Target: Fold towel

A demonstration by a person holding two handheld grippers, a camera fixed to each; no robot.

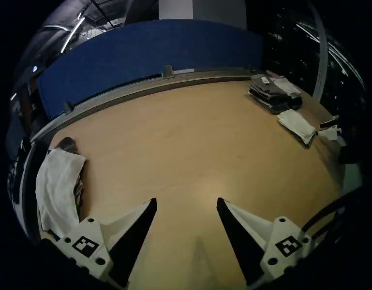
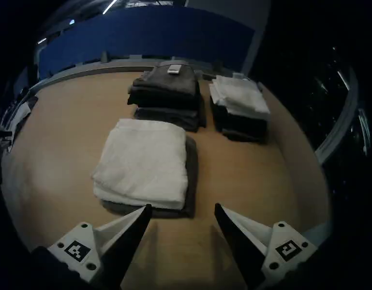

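**Wood worktop, stacked towels, both grippers empty**

Background: a blue fabric partition panel [image 2: 152,34] runs along the far edge of a tan, smooth wood-grain worktop [image 2: 244,183] with a pale metal rim. Room beyond is dark.

Right gripper view:
- Right gripper [image 2: 183,205]: white plastic bodies with black wedge fingers, spread apart, nothing between them. It hovers above the worktop.
- White folded terry towel [image 2: 142,164]: square, thick, nubby pile, layered edges towards the camera. It lies just ahead of the left finger, on top of a flat grey towel [image 2: 191,179] whose edge shows along its right and near sides.
- Behind it, a stack of dark grey folded towels [image 2: 169,94], soft rounded folds, a small pale tag on top.
- Beside that stack on the right, a white folded towel [image 2: 239,96] sits on a dark folded pile [image 2: 241,128].

Left gripper view:
- Left gripper [image 1: 186,200]: same white and black build, fingers wide apart and holding nothing. Bare worktop lies between and ahead of them.
- Crumpled white towel [image 1: 57,188]: loose and unfolded, draped over something dark at the left edge of the worktop, near the left finger.
- Far right corner: the dark grey stack and, near it, a folded white piece, both small; their texture cannot be made out.
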